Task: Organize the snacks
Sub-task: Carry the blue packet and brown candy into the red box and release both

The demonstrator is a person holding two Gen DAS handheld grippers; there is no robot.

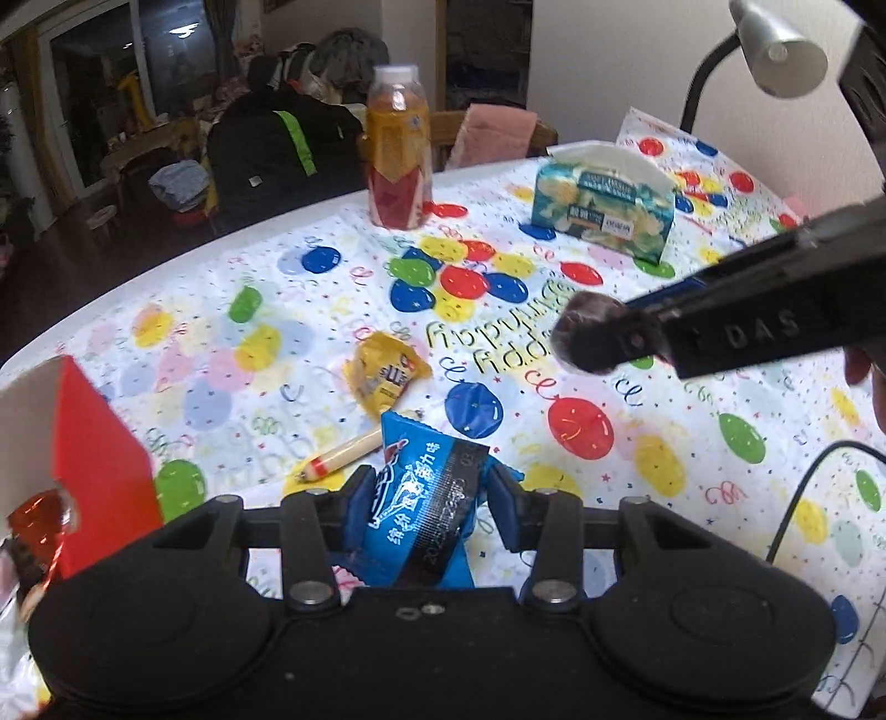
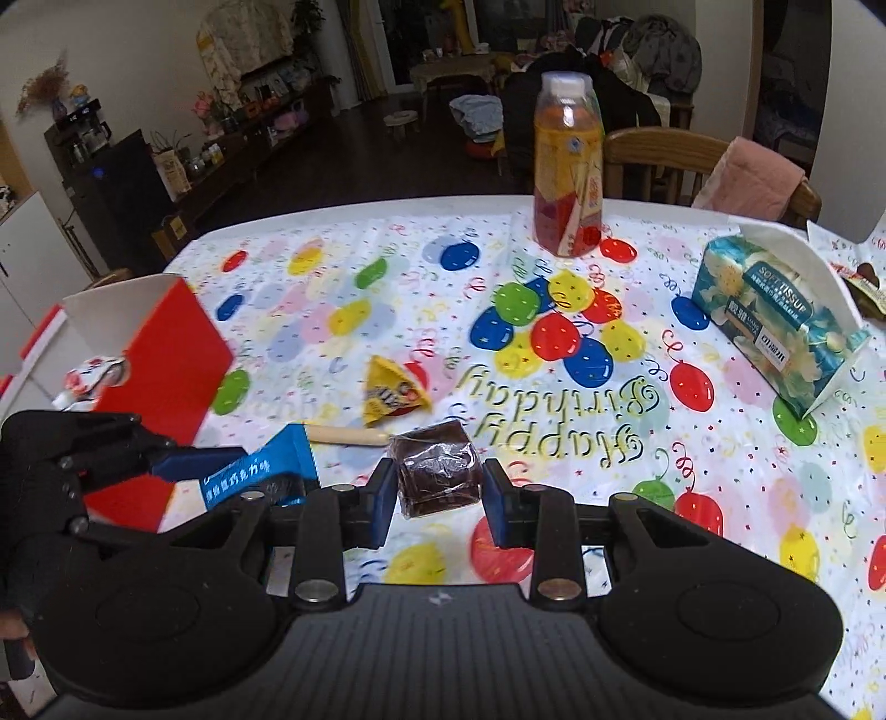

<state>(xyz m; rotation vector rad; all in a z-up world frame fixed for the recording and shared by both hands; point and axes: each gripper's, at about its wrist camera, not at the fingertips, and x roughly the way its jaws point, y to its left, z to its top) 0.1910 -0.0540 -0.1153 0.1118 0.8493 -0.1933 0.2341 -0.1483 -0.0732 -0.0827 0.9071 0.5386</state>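
Observation:
My left gripper (image 1: 432,490) is shut on a blue snack packet (image 1: 423,498) with white lettering, held just above the table. The same packet (image 2: 260,471) shows at the lower left of the right wrist view. My right gripper (image 2: 440,495) is shut on a dark brown cake in clear wrap (image 2: 437,471), also seen as the brown cake (image 1: 590,335) lifted over the tablecloth. A yellow candy packet (image 1: 385,371) and a wrapped sausage stick (image 1: 343,457) lie on the cloth ahead of the left gripper. A red open box (image 1: 99,459) stands at the left with wrapped snacks inside.
An orange drink bottle (image 2: 567,166) stands at the far edge. A tissue pack (image 2: 775,321) lies at the right. The balloon-print tablecloth (image 2: 554,432) covers the table. A lamp (image 1: 775,44) and black cable (image 1: 803,498) are on the right; a chair with a pink cloth (image 2: 747,177) stands behind.

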